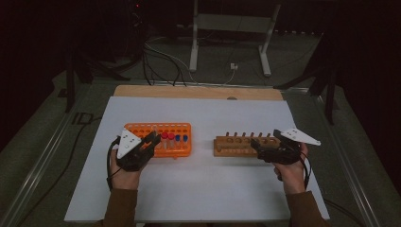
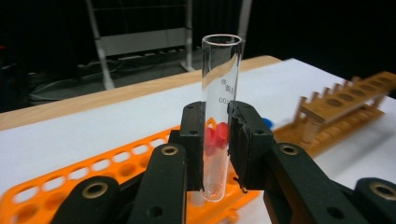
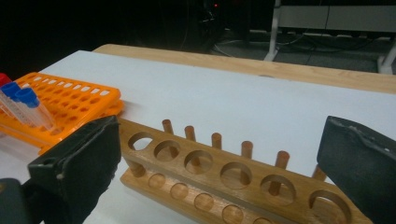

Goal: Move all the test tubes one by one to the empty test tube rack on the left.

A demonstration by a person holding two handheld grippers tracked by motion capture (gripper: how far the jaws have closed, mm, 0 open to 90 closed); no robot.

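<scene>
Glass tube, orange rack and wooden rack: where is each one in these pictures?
Glass tube (image 2: 219,93), left gripper view, clear wall above the jaws.
Orange rack (image 1: 158,128), high view, empty back holes.
Wooden rack (image 3: 205,161), right gripper view, top board.

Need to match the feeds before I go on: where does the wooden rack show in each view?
High view: wooden rack right of centre, beside the right hand-held gripper.
Left gripper view: far right, blurred.
Right gripper view: lower centre, between the open jaws.
Shared landmark: orange rack.
</scene>
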